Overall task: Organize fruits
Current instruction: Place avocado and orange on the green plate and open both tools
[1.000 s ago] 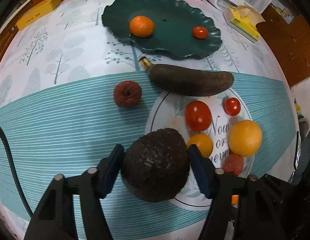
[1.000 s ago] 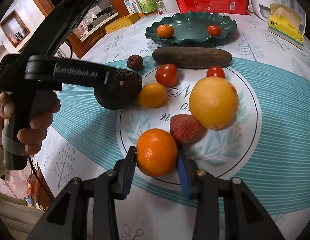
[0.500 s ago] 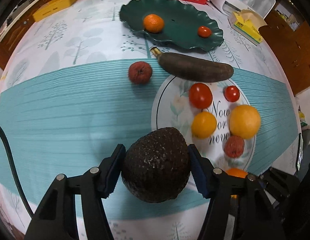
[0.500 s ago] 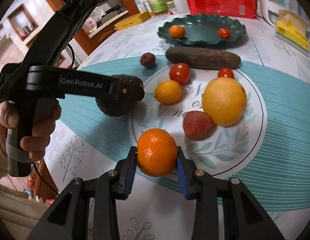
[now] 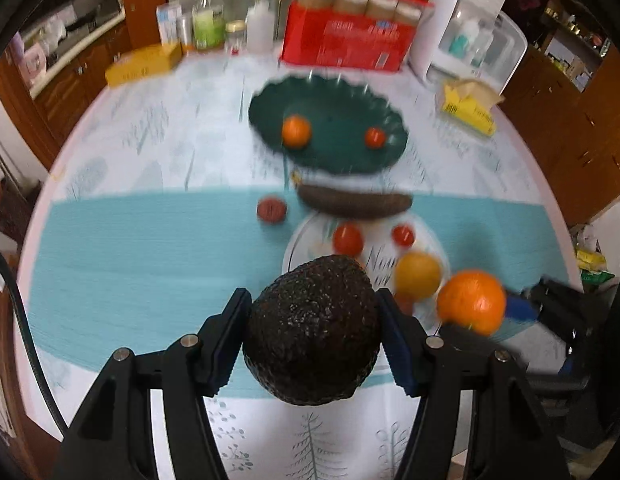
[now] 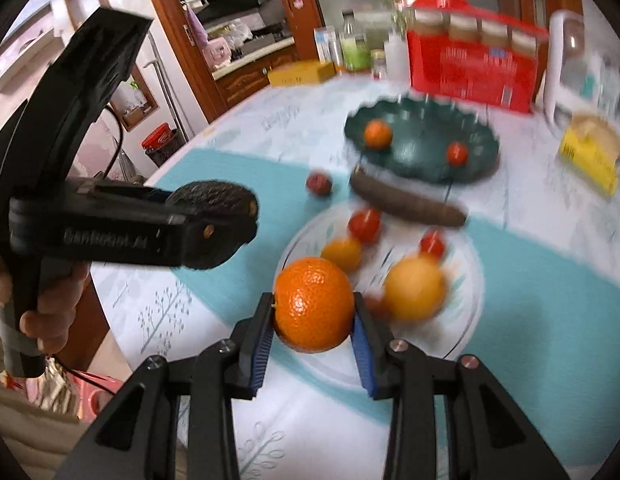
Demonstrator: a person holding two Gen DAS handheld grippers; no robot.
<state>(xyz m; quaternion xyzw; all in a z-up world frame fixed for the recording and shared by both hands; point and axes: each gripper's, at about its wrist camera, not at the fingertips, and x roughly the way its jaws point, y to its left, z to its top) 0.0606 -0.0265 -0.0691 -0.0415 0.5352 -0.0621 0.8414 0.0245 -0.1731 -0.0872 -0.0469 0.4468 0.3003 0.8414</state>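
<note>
My left gripper (image 5: 313,330) is shut on a dark bumpy avocado (image 5: 312,330) and holds it high above the table; the avocado also shows in the right wrist view (image 6: 214,200). My right gripper (image 6: 314,312) is shut on an orange tangerine (image 6: 313,304), lifted above the white plate (image 6: 466,344); the tangerine shows at the right in the left wrist view (image 5: 471,301). The green scalloped plate (image 5: 334,156) at the back holds a tangerine (image 5: 296,132) and a small tomato (image 5: 375,137). The white plate keeps a yellow orange (image 6: 414,292), tomatoes and a small yellow fruit (image 6: 342,254).
A dark overripe banana (image 5: 354,204) lies between the two plates, with a wrinkled red fruit (image 5: 271,210) to its left. A red box (image 5: 350,36), bottles, a yellow box (image 5: 144,64) and a tissue pack (image 5: 468,104) line the table's far edge.
Both grippers have risen well above the table with their fruits and tilted up, so the room behind now shows. The fruits on the plates have not moved.
</note>
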